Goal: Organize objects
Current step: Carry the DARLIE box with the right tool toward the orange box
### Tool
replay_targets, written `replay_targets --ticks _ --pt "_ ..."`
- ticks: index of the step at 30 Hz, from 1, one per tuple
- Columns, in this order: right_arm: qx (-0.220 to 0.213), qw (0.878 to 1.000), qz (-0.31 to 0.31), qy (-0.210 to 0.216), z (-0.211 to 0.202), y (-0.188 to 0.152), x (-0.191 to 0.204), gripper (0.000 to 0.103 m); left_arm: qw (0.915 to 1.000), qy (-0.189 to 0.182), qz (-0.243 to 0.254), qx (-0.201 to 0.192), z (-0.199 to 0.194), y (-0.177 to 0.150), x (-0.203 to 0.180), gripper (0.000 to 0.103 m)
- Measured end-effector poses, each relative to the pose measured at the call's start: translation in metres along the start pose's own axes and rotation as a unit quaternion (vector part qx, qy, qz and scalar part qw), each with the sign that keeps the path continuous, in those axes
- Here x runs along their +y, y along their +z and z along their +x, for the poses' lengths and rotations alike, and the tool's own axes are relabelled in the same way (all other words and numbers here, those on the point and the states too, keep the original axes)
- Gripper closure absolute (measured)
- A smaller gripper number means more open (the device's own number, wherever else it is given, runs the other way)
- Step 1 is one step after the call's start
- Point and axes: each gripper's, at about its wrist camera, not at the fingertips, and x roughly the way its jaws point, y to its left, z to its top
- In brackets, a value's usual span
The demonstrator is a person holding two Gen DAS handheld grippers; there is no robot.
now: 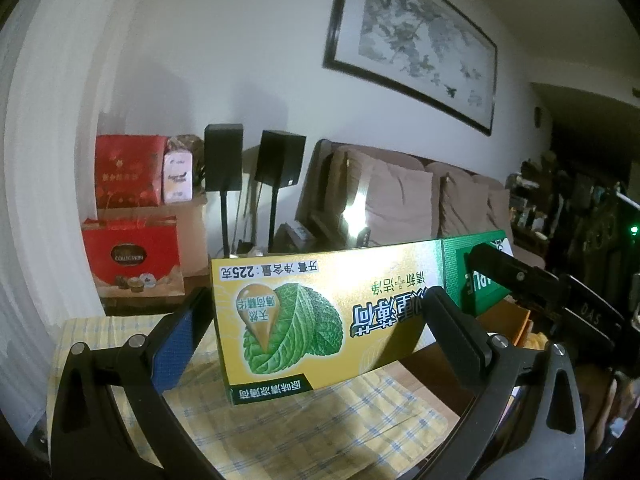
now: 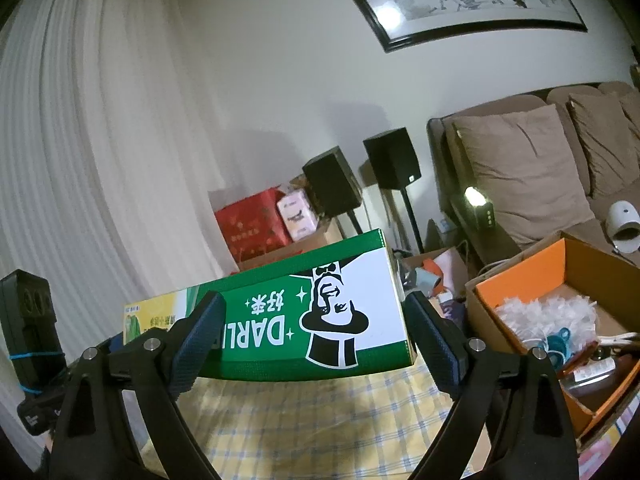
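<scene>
Toothpaste box (image 1: 320,312) hangs above the checked-cloth bench (image 1: 320,420), its ends between the wide-open left gripper (image 1: 316,344) and right gripper (image 2: 316,344), grip uncertain; stowing in the orange box (image 2: 520,276) likely remains.

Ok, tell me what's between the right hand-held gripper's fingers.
The green end of the toothpaste box lies between the fingers of the right hand-held gripper, above the tablecloth; right wrist view.

Toothpaste box (image 1: 320,320): gold-yellow panel with green leaf print; green and white end with black top-hat figure. Tablecloth (image 2: 340,420): pale yellow, blue-grey check. Left gripper (image 1: 316,332): black frame, blue textured pad. Cardboard box (image 2: 520,276): orange interior. Gift bags (image 1: 130,170): red. Speakers (image 1: 224,156): black. Sofa cushions (image 2: 520,168): brown.
</scene>
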Motion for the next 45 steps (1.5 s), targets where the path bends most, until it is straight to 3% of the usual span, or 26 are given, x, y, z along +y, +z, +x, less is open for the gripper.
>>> replay_targets --ticks 45 --pt "-0.070 0.992 0.087 -0.052 -0.075 0.016 -0.096 0.014 0.9952 -0.059 0.078 0.004 0.048 0.012 -0.121 0.000"
